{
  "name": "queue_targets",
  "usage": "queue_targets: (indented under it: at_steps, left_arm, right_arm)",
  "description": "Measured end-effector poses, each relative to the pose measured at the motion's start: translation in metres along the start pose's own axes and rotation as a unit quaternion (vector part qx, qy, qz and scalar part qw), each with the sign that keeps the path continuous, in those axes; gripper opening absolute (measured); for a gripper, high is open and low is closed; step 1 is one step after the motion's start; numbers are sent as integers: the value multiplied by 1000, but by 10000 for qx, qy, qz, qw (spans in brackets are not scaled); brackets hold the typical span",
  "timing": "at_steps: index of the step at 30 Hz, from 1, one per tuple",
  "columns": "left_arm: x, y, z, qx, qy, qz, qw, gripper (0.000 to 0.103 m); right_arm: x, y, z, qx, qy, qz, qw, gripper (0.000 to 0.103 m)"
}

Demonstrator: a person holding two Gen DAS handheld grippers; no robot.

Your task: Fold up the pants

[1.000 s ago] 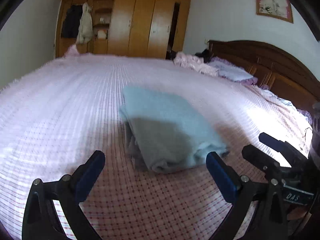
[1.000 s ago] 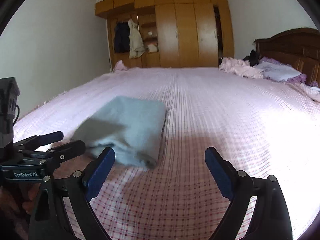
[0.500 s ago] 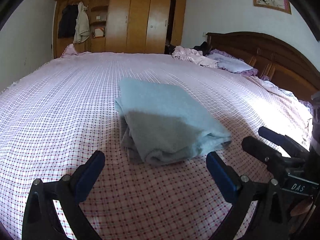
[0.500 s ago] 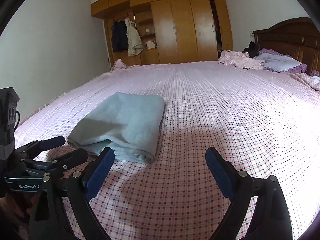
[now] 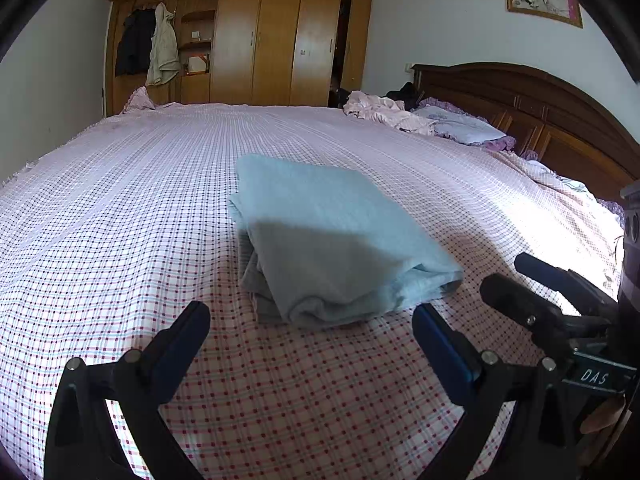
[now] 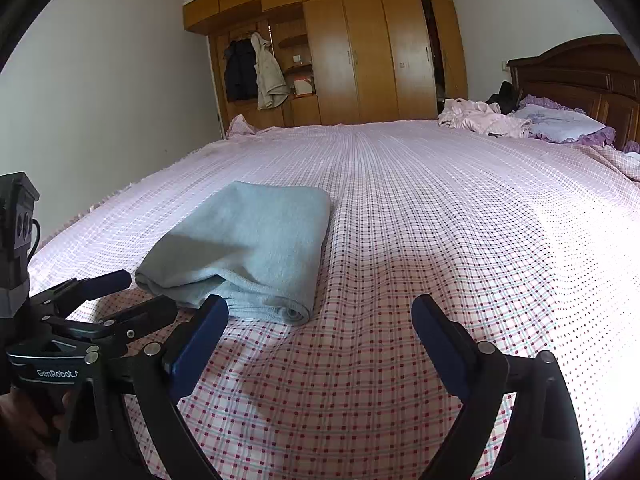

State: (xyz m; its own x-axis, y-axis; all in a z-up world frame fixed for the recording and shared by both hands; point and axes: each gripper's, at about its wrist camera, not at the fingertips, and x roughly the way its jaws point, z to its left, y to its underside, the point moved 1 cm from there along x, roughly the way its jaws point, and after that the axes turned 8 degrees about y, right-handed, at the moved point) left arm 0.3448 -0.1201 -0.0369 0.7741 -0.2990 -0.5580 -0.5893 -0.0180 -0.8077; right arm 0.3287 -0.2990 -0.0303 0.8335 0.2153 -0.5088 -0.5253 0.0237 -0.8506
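Observation:
Light blue pants (image 5: 328,240) lie folded into a thick rectangle on the checked pink bedspread (image 5: 120,208). My left gripper (image 5: 312,332) is open just short of the bundle's near edge, nothing between its fingers. In the right wrist view the folded pants (image 6: 248,244) sit to the left, and my right gripper (image 6: 320,328) is open over bare bedspread beside their near right corner. Each gripper shows in the other's view: the right gripper (image 5: 520,280) at the right edge, the left gripper (image 6: 140,296) at the lower left, both apart from the cloth.
A wooden headboard (image 5: 540,112) runs along the right, with a purple pillow (image 5: 460,128) and a crumpled pink garment (image 5: 380,112) before it. Wooden wardrobes (image 6: 360,52) with hanging coats (image 6: 260,68) stand beyond the bed's far end. A hand (image 6: 24,420) holds the left gripper.
Both views have steadied after blur and both grippers have drawn slightly back and up from the folded pants. The pants have not moved and both grippers stay open.

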Motion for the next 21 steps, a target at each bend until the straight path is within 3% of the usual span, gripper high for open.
queue_targets:
  at_steps: [21]
  left_arm:
    - [-3, 1, -4, 21, -2, -20, 10000, 103]
  right_arm:
    - [4, 2, 3, -5, -7, 48, 10000, 89]
